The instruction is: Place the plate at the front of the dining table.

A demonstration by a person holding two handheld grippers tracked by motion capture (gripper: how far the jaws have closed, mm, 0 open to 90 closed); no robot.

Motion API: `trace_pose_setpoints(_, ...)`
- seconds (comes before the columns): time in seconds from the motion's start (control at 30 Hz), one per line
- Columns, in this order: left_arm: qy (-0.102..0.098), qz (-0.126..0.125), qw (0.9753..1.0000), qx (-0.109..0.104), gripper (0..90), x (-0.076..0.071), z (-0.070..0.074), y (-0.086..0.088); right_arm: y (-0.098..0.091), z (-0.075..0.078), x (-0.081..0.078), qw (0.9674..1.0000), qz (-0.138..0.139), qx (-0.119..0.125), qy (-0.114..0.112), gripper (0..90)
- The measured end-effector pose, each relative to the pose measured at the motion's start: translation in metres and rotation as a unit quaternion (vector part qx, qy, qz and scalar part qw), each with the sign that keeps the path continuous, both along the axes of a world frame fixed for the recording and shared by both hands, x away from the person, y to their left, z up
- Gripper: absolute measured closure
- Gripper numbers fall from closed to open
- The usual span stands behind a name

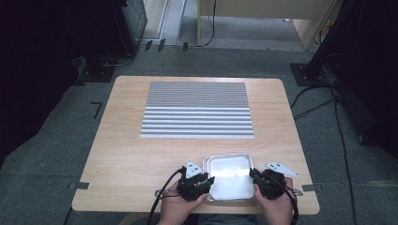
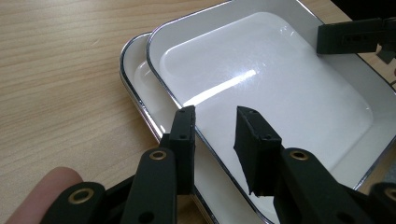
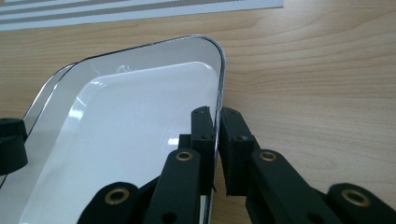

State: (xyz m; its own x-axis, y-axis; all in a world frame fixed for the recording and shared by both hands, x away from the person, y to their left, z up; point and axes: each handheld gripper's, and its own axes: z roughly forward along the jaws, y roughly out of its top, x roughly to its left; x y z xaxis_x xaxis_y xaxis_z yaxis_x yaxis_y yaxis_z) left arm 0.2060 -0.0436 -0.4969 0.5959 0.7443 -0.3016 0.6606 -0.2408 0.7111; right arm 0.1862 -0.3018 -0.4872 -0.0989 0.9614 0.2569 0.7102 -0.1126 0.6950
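I've got the right gripper [image 3: 216, 154] pinched on the top tray's [image 2: 261, 88] 3 o'clock rim at the table's [image 1: 117, 154] 6 o'clock edge, left gripper [image 2: 215, 140] jaws apart straddling its 9 o'clock rim, probably so it peels off the bottom tray [image 2: 140, 79].

The table [image 1: 141, 154] is seen from above and forward by the high view. The upper tray [image 2: 280, 88] is viewed closely from opposite edges by the two gripper views; it is shared by all three views.

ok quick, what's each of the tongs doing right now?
Left tongs: open, jaws straddling the upper white tray's rim, not pressing.
Right tongs: shut on the upper white tray's rim.
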Motion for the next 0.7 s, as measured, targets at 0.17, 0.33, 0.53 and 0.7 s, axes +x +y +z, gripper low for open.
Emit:
trace_pose_setpoints(0.17,0.013,-0.001,0.9999,-0.007,70.1,0.002,-0.002,-0.002,0.000,0.000,0.000,0.9996,-0.028,0.002,-0.003,88.5)
trace_pose_setpoints(0.33,0.029,-0.004,0.9995,-0.007,70.1,0.004,-0.006,-0.007,-0.006,0.002,-0.002,0.9987,-0.048,0.013,-0.011,89.3)
trace_pose_setpoints(0.53,0.039,0.008,0.9990,-0.019,73.4,0.008,-0.006,-0.008,-0.007,0.001,-0.002,0.9990,-0.042,0.007,-0.009,88.7)
trace_pose_setpoints(0.7,0.024,0.013,0.9996,-0.011,81.3,0.007,-0.002,-0.011,-0.007,0.001,-0.003,0.9993,-0.032,-0.015,-0.012,87.7)
